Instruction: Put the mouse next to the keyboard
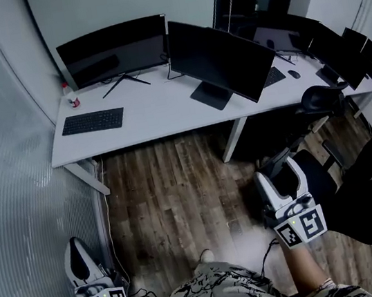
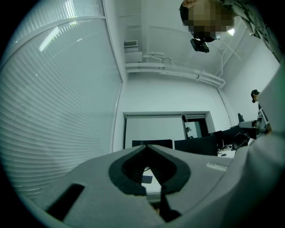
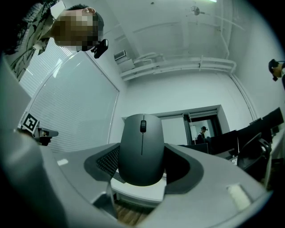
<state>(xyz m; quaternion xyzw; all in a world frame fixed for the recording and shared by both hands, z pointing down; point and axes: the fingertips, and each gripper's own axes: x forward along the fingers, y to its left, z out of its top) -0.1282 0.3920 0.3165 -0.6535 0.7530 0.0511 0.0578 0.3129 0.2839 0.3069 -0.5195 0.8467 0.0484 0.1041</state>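
A black keyboard (image 1: 93, 121) lies on the left part of a white desk (image 1: 160, 117), in front of a curved monitor. My right gripper (image 1: 279, 171) hangs over the wooden floor, well short of the desk, and is shut on a dark grey mouse (image 1: 286, 179). In the right gripper view the mouse (image 3: 141, 149) sits upright between the jaws, wheel side up, and hides most of the desk behind it. My left gripper (image 1: 78, 260) hangs low at the left beside the glass wall, shut with nothing in it. Through its jaws, in the left gripper view, the keyboard (image 2: 147, 179) is small and far off.
Two monitors (image 1: 217, 59) stand on the desk, and a small red-capped bottle (image 1: 72, 99) at its left end. A second desk at the right carries another keyboard and mouse (image 1: 294, 74). Black office chairs (image 1: 325, 98) stand at the right. A ribbed glass wall (image 1: 8, 172) runs along the left.
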